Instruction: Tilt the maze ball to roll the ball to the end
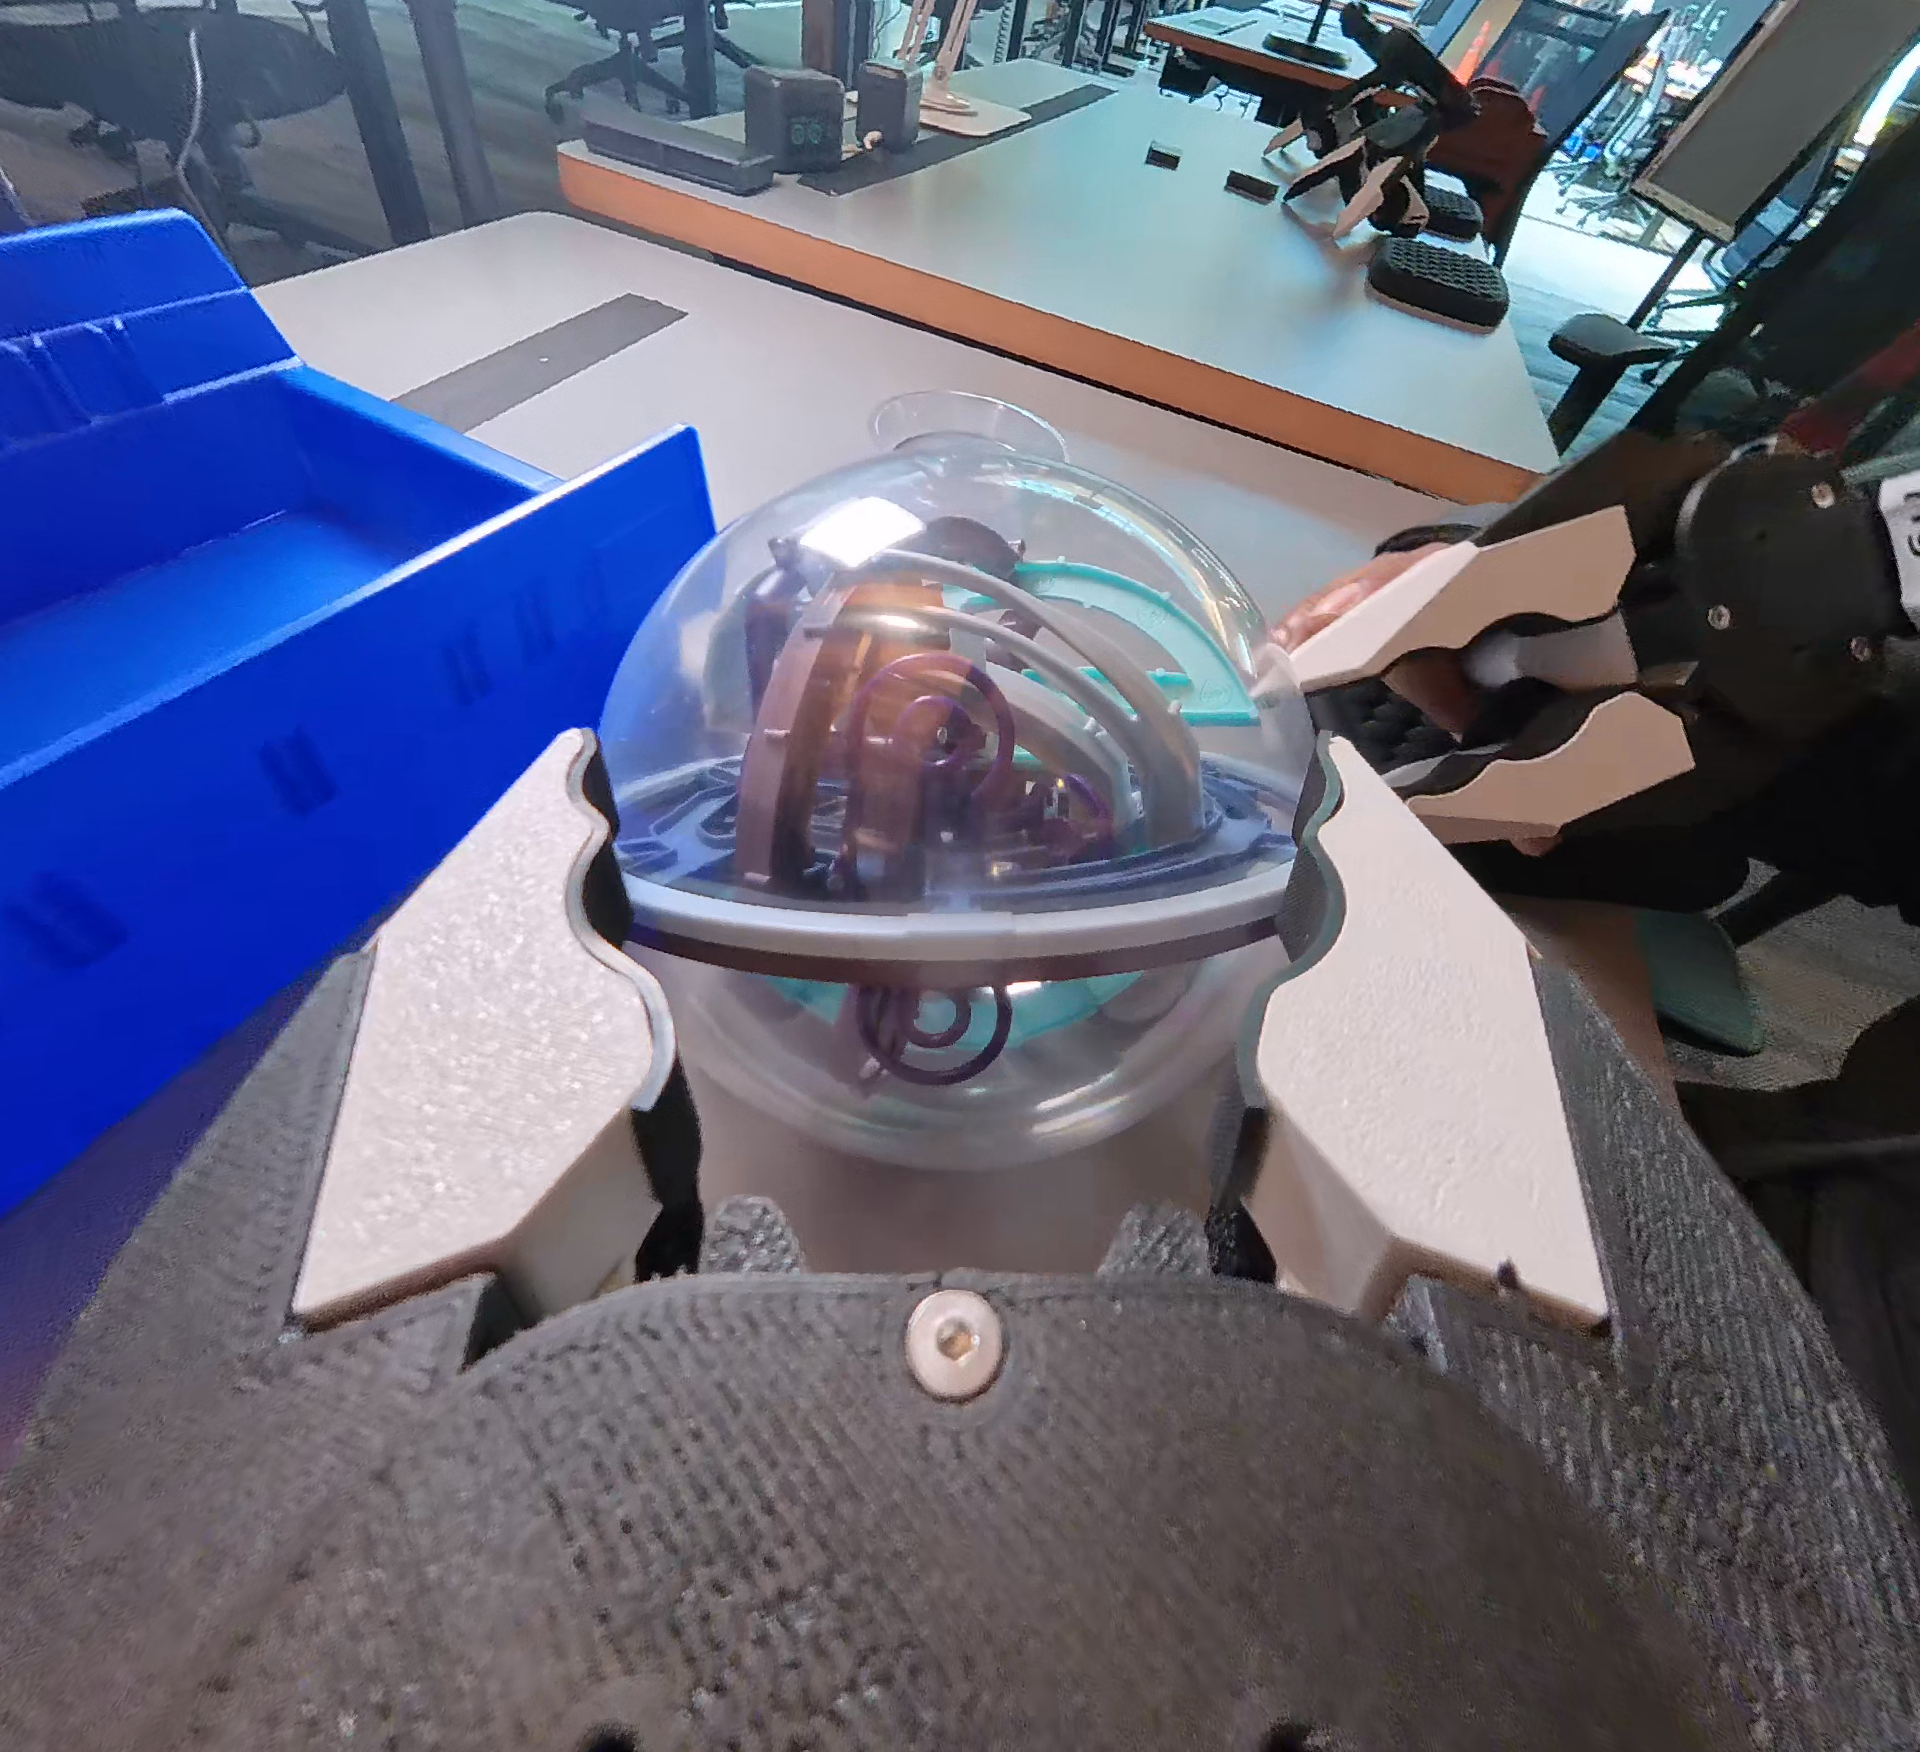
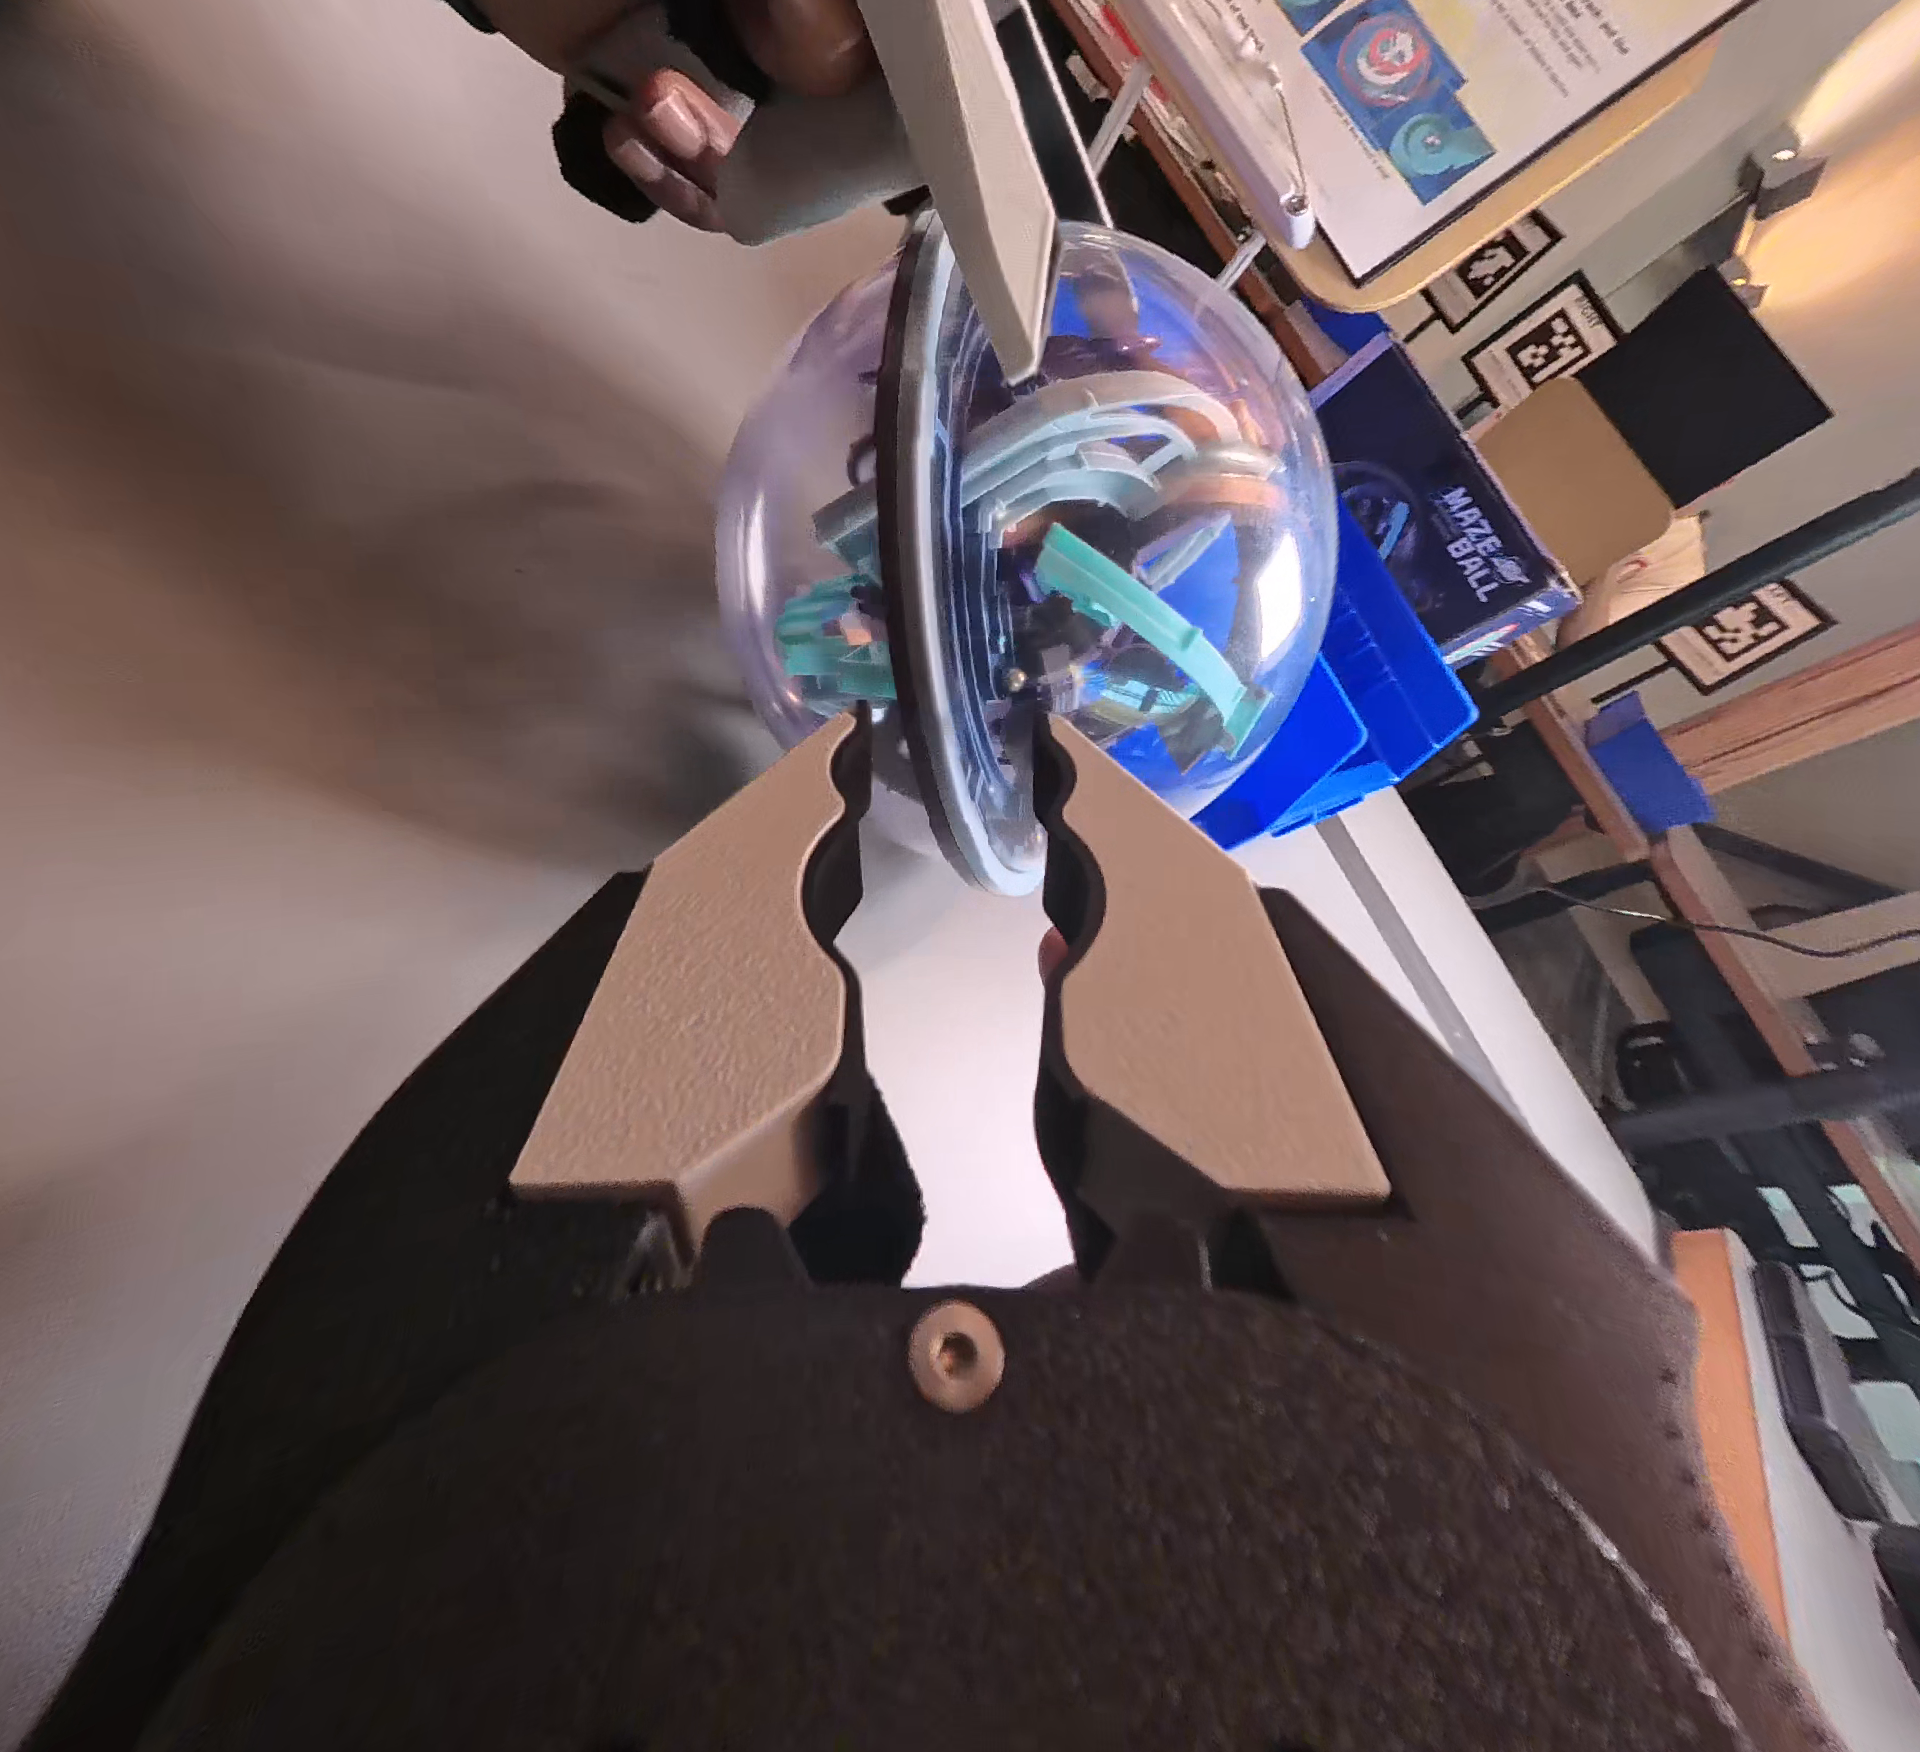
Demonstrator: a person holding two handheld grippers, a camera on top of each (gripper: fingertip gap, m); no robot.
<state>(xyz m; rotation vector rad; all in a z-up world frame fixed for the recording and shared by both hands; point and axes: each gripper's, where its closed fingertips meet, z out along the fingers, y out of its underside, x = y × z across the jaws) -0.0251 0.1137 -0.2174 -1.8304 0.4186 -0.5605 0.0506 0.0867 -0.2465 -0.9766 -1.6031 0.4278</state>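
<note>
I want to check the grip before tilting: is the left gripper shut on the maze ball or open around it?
Shut on it: the left gripper has both fingers pressed against the equator ring of the maze ball.

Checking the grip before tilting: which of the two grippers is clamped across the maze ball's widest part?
The left gripper: its fingers bracket the maze ball at the grey rim. The right gripper only straddles the rim's edge.

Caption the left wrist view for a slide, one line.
Left gripper clamps the clear maze ball at its equator ring, blue bin at left, right gripper at the ball's right side.
</note>
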